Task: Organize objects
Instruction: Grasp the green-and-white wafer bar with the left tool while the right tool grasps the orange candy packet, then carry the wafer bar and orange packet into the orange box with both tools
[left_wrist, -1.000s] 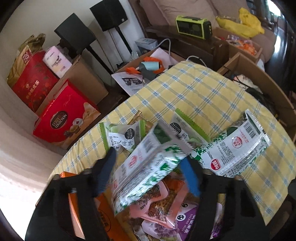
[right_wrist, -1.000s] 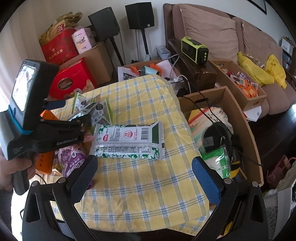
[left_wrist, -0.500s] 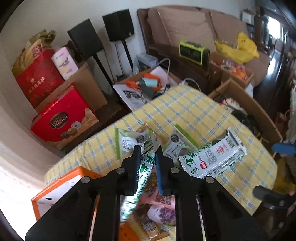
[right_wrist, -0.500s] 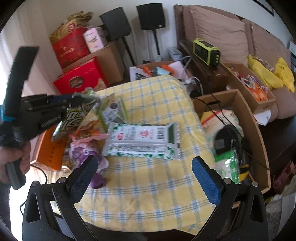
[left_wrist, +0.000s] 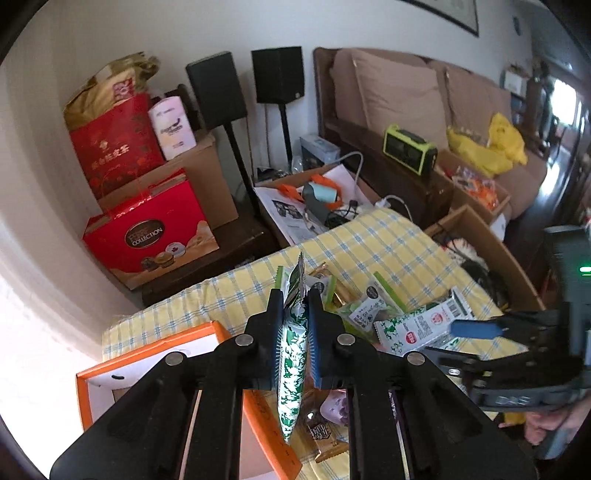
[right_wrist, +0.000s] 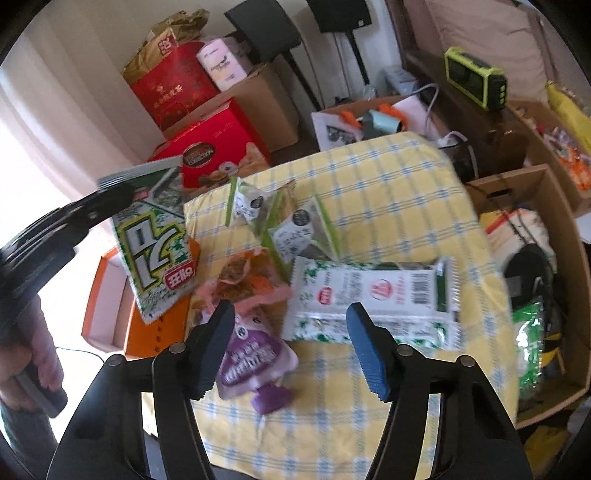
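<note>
Above the orange box (left_wrist: 96, 373), left gripper (left_wrist: 295, 339) pinches seaweed packet (left_wrist: 292, 354) edge-on.

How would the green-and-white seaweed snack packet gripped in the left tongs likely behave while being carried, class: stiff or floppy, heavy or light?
Probably fairly stiff: the seaweed packet hangs edge-on from the left tongs without folding, and stays flat in the right wrist view. Likely light, since a pinch near one end holds it. Its glossy film may be slippery, so it could slide if the grip loosens.
</note>
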